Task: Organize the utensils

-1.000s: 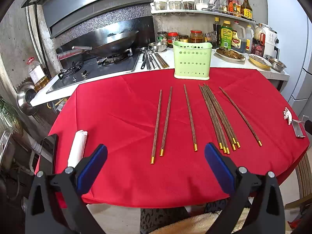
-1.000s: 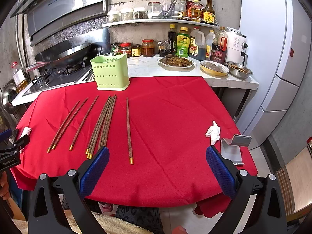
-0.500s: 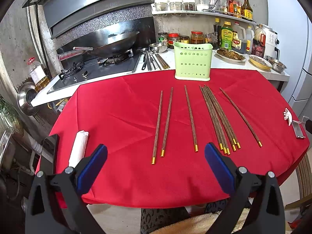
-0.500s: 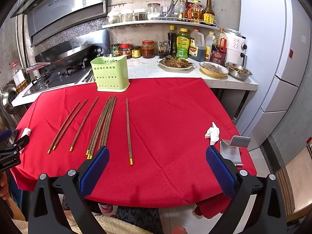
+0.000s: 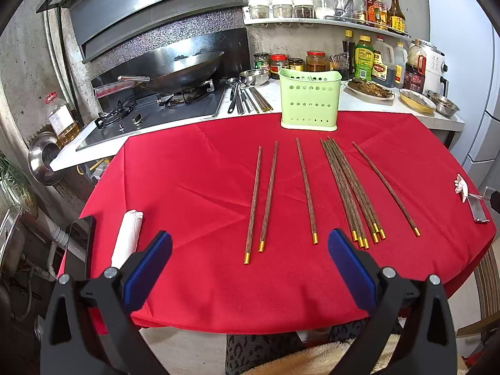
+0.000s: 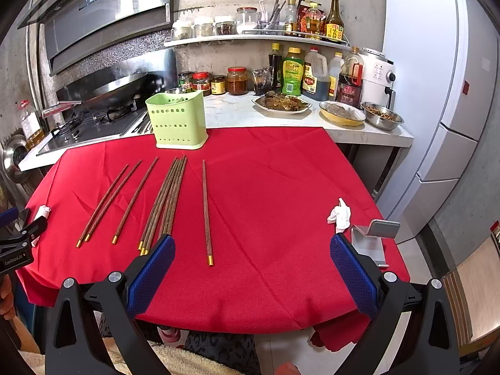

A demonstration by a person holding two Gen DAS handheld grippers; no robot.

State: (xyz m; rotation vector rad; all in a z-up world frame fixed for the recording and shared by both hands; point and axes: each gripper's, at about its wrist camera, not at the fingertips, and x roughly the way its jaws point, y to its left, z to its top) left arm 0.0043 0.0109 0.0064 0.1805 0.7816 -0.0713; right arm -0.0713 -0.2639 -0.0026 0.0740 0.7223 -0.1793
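Note:
Several brown chopsticks with gold tips lie on the red tablecloth (image 5: 193, 184): a pair (image 5: 261, 200) at left, a single (image 5: 306, 190), a bundle (image 5: 350, 187) and another single (image 5: 386, 187). A pale green perforated utensil holder (image 5: 309, 100) stands upright at the table's far edge. My left gripper (image 5: 250, 265) hovers open at the near edge, just short of the gold tips. In the right wrist view the same bundle (image 6: 165, 200), single chopstick (image 6: 207, 209) and holder (image 6: 176, 120) show, and my right gripper (image 6: 251, 268) is open with nothing between its fingers.
A rolled white cloth (image 5: 126, 239) and a dark phone (image 5: 79, 242) lie at the table's left edge; a crumpled tissue (image 6: 340, 214) and metal phone stand (image 6: 372, 240) at the right. Behind are a stove with wok (image 5: 175, 73), more utensils (image 5: 247, 98), jars, bottles and food dishes.
Both grippers have drifted very slightly forward toward the table; both stay open. The chopsticks and holder have not moved.

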